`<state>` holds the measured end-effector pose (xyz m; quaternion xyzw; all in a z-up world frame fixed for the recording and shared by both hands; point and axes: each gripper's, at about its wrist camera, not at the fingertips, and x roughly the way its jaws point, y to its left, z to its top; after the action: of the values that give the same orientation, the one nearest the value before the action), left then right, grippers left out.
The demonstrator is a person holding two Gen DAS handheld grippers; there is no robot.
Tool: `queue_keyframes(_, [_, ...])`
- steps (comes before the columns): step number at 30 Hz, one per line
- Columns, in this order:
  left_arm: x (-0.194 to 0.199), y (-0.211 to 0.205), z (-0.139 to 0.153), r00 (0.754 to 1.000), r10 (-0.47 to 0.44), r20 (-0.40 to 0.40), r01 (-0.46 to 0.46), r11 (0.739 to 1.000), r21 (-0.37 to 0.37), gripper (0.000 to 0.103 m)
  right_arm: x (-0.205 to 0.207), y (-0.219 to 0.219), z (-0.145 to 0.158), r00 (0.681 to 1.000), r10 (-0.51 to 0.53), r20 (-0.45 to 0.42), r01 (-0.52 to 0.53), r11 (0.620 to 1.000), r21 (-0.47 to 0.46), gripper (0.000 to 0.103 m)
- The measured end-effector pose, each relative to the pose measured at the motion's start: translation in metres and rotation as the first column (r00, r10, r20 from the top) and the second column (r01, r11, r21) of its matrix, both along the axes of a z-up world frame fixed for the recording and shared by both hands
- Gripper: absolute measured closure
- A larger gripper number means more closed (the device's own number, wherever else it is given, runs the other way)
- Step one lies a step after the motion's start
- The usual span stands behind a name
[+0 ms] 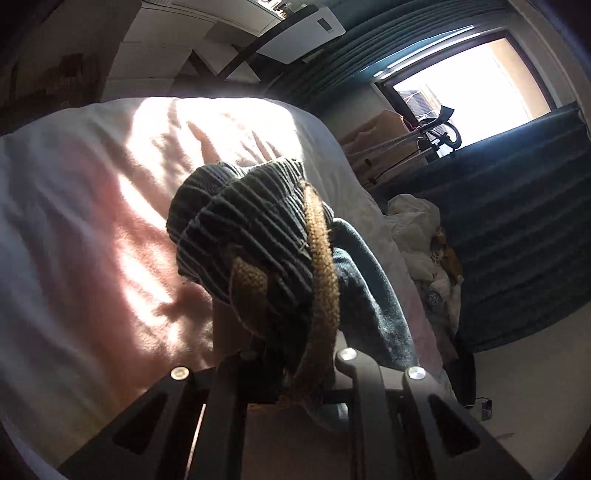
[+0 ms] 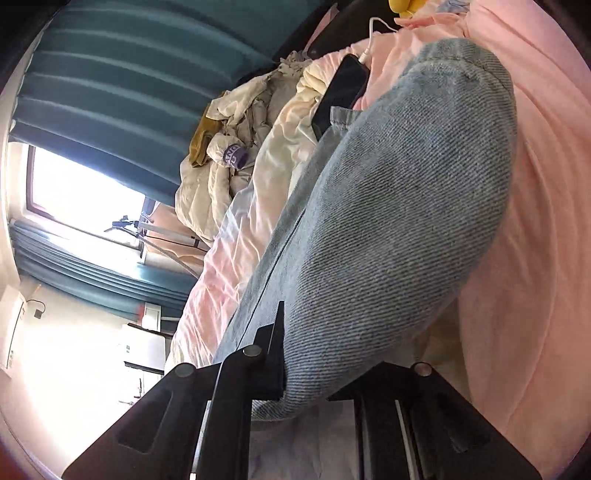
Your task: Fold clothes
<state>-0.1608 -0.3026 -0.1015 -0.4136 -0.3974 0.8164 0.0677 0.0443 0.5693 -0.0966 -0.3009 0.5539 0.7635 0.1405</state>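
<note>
In the left wrist view, a bunched dark ribbed waistband (image 1: 240, 221) with a tan braided cord (image 1: 321, 251) hangs lifted above the pink sheet (image 1: 92, 206). My left gripper (image 1: 291, 358) is shut on this waistband, and the cloth hides its fingertips. In the right wrist view, the light blue denim jeans (image 2: 399, 192) stretch away over the bed. One end of them is pinched in my right gripper (image 2: 299, 365), which is shut on the denim. A black finger (image 2: 271, 354) presses on the cloth from the left.
A black phone (image 2: 341, 92) on a white cable (image 2: 373, 33) lies on the bed beside the jeans. A heap of cream clothes (image 2: 229, 147) sits by the teal curtain (image 2: 122, 74). A bright window (image 1: 476, 85) and a white cabinet (image 2: 144, 354) stand past the bed edge.
</note>
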Motion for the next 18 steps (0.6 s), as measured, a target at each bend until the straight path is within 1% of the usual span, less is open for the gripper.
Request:
queue_keyframes(2, [0.006,0.003,-0.014,1.0,-0.001,0.023,0.002,0.999,-0.046,0.09,-0.001,0.005,-0.016,1.0,-0.006,0.023,0.007,0.997,-0.075,0.091])
queue_keyframes(5, [0.015,0.01,-0.012,1.0,0.009,-0.019,-0.01,0.996,-0.087,0.088,0.003,0.012,-0.038,0.999,-0.037,0.041,0.044,0.982,-0.184,0.091])
queue_keyframes(6, [0.02,0.011,-0.01,1.0,0.006,-0.029,-0.009,0.995,-0.104,0.088,0.003,0.014,-0.041,0.998,-0.04,0.042,0.048,0.979,-0.198,0.091])
queue_keyframes(8, [0.026,0.014,-0.003,1.0,-0.001,-0.022,-0.002,0.991,-0.131,0.086,0.0,0.013,-0.038,0.998,-0.03,0.048,0.038,0.983,-0.179,0.091])
queue_keyframes(11, [0.036,0.016,0.005,1.0,-0.021,-0.008,0.019,0.986,-0.164,0.077,-0.004,0.011,-0.031,0.998,-0.004,0.068,0.013,0.991,-0.131,0.091])
queue_keyframes(13, [0.04,0.015,0.011,1.0,-0.03,-0.005,0.029,0.981,-0.19,0.072,-0.002,0.011,-0.033,0.998,-0.005,0.064,0.014,0.99,-0.14,0.091])
queue_keyframes(15, [0.049,0.012,0.022,1.0,-0.019,-0.025,0.013,0.974,-0.225,0.07,0.0,0.012,-0.036,0.998,-0.008,0.062,0.017,0.988,-0.152,0.091])
queue_keyframes(16, [0.058,0.009,0.03,0.999,-0.004,-0.047,-0.007,0.972,-0.237,0.069,0.001,0.012,-0.037,0.998,-0.009,0.061,0.018,0.987,-0.159,0.091])
queue_keyframes(18, [0.068,0.007,0.048,0.996,0.022,-0.088,-0.045,0.962,-0.269,0.063,0.002,0.013,-0.041,0.998,-0.013,0.066,0.024,0.985,-0.17,0.091])
